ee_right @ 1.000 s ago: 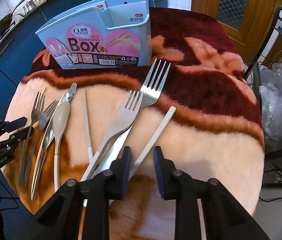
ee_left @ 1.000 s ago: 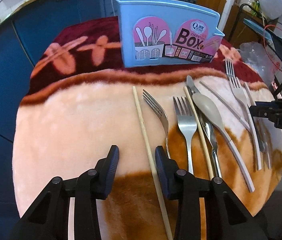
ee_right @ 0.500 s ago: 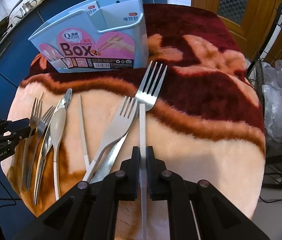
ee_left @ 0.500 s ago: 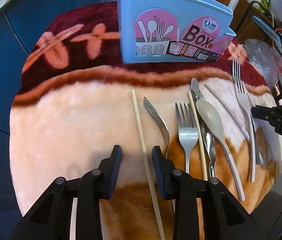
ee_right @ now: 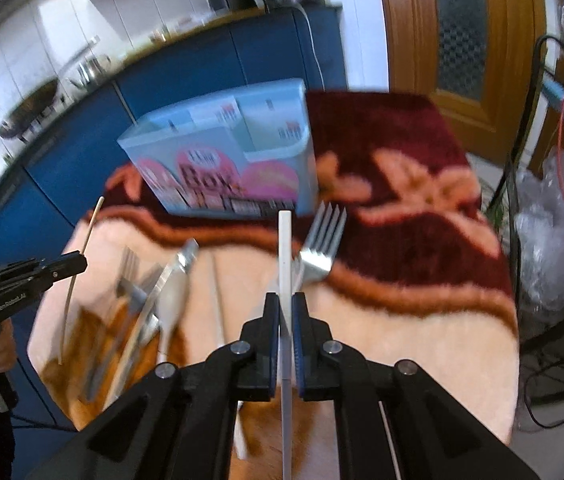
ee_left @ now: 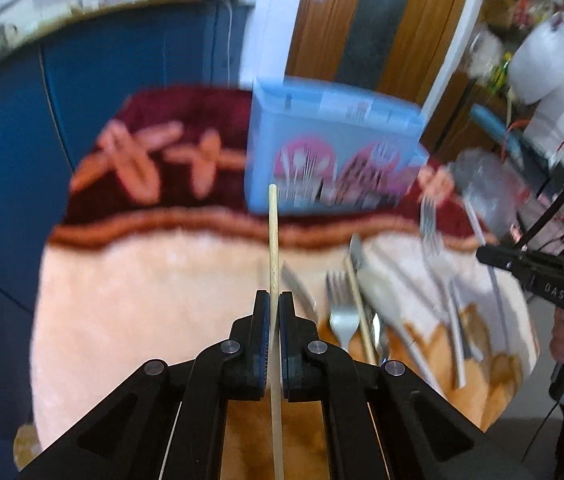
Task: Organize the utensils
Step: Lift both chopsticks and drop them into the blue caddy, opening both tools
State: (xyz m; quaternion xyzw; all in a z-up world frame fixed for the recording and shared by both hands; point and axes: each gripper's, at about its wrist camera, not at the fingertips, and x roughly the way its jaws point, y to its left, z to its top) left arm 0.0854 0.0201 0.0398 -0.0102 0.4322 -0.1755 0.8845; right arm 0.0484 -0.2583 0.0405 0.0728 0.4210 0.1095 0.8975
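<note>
Both chopsticks' rear ends cut off; box blurred.

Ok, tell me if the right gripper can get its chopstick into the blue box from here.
Probably yes. The right gripper is shut on the white chopstick, and the box stands straight ahead with its top open. Only a fork lies between, flat on the blanket, below the raised stick.

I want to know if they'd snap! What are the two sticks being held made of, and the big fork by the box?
Tan chopstick: probably wood or bamboo, judging by its pale matte tan. White chopstick: looks like plastic, flat-sided and evenly white. Fork: metal, likely steel, silvery and shiny. Blur hides any finer detail.
</note>
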